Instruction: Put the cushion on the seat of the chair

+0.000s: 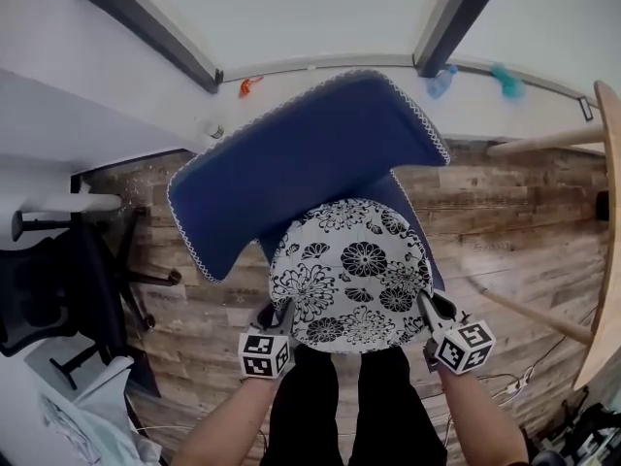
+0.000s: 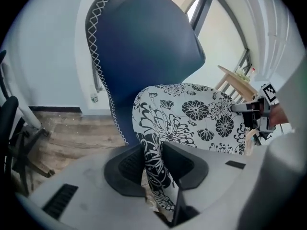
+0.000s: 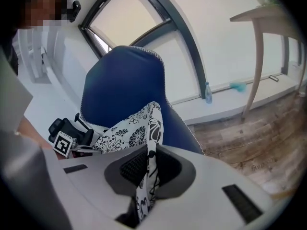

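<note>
A round white cushion with black flowers (image 1: 351, 275) lies on the seat (image 1: 415, 207) of a blue chair, in front of its tall backrest (image 1: 301, 153). My left gripper (image 1: 277, 316) holds the cushion's near left rim and my right gripper (image 1: 432, 311) its near right rim. In the left gripper view the cushion's (image 2: 192, 114) thick edge fills the gap between the jaws of the left gripper (image 2: 153, 162). In the right gripper view the right gripper (image 3: 149, 169) pinches a thin fold of the cushion (image 3: 129, 128). Each gripper also sees the other: the right gripper (image 2: 254, 114), the left gripper (image 3: 72, 133).
A black office chair (image 1: 58, 289) stands at the left on the wooden floor. A pale wooden table (image 1: 609, 241) with slanted legs is at the right. A spray bottle (image 1: 439, 81) and a teal cloth (image 1: 506, 81) lie by the window sill. The person's legs (image 1: 340, 406) are below the cushion.
</note>
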A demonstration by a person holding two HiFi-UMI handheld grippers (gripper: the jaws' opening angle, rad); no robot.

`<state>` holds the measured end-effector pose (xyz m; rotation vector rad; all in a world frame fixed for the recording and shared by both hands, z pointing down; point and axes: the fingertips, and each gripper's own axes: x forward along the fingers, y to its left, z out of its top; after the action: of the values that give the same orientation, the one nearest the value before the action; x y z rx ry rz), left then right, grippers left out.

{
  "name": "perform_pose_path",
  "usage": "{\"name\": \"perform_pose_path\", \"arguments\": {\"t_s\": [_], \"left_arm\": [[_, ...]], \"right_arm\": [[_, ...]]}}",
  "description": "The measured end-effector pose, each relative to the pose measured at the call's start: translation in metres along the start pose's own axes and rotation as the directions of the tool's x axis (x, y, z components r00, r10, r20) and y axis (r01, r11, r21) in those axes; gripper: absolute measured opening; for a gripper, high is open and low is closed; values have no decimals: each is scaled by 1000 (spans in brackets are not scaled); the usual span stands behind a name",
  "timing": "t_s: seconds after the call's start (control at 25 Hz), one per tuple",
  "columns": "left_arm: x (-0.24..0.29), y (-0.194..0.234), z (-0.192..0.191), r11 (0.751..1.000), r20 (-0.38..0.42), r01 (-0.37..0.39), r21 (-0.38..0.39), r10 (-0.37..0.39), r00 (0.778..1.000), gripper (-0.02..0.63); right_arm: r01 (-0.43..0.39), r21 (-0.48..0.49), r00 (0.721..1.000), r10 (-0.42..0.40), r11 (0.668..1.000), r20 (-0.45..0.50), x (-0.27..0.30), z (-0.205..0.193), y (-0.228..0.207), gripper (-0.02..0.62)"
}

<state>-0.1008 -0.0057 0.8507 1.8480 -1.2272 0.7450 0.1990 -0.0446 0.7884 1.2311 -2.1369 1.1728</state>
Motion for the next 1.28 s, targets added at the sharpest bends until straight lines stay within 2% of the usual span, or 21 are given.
{"name": "perform_pose_path", "arguments": {"t_s": [0.12,0.36,0.48,0.64,0.84,1.08,1.28], "left_arm": [[3,5,-4,1000,-8,-7,-5,7,1000,103],[1,25,-9,998,-8,-58,-30,57,998,193],[-7,38,-12,993,16,-95,-77,96,995,195],[-15,49,-13,991,28,-114,-76,117,993,195],[-21,41,-6,990,56,-83,-116,90,994,193],[-32,32,8,988,124,-62,-142,80,989,148],[-34,14,22,992,168,-33,-119,53,984,55]], "right_arm": [[12,7,1000,-12,1000,-1,1,-1,-9,38],[26,32,1000,-25,999,-6,7,-3,-13,38],[30,30,999,-30,999,-15,7,-6,-13,38],[29,21,999,-29,999,-24,9,-10,-12,38],[47,0,998,-47,999,-39,9,-13,-21,38],[74,-8,996,-75,997,-50,13,-20,-26,38],[96,-31,994,-98,995,-54,21,-21,-38,38]]}}
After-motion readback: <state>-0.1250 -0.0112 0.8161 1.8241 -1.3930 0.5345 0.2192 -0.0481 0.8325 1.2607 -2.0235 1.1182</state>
